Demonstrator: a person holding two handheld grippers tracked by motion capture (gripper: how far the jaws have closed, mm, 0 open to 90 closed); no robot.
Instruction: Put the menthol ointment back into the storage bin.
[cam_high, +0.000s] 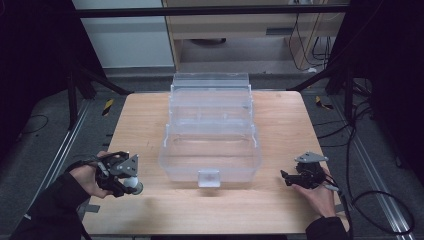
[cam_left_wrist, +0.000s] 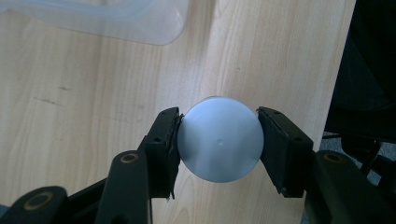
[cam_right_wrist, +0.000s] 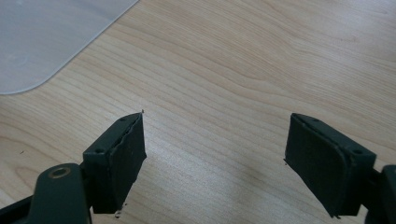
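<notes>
A clear plastic storage box (cam_high: 210, 150) stands open in the middle of the wooden table (cam_high: 150, 120), its lid tilted up behind it. My left gripper (cam_high: 131, 184) is at the table's front left, shut on a small pale grey round object (cam_left_wrist: 219, 139), which sits squarely between both pads just above the wood. A corner of the clear box (cam_left_wrist: 116, 21) lies ahead of it. My right gripper (cam_high: 285, 176) hovers at the front right, pointing toward the box, open with nothing between its fingers (cam_right_wrist: 122, 158). The clear box's rounded corner (cam_right_wrist: 42, 42) lies ahead at its upper left.
A small white latch (cam_high: 208, 177) sticks out from the box's front wall. Black frame legs (cam_high: 75, 95) stand beside the table at both far corners. Cables (cam_high: 365, 200) lie on the floor to the right. Bare wood stretches along the table's front edge.
</notes>
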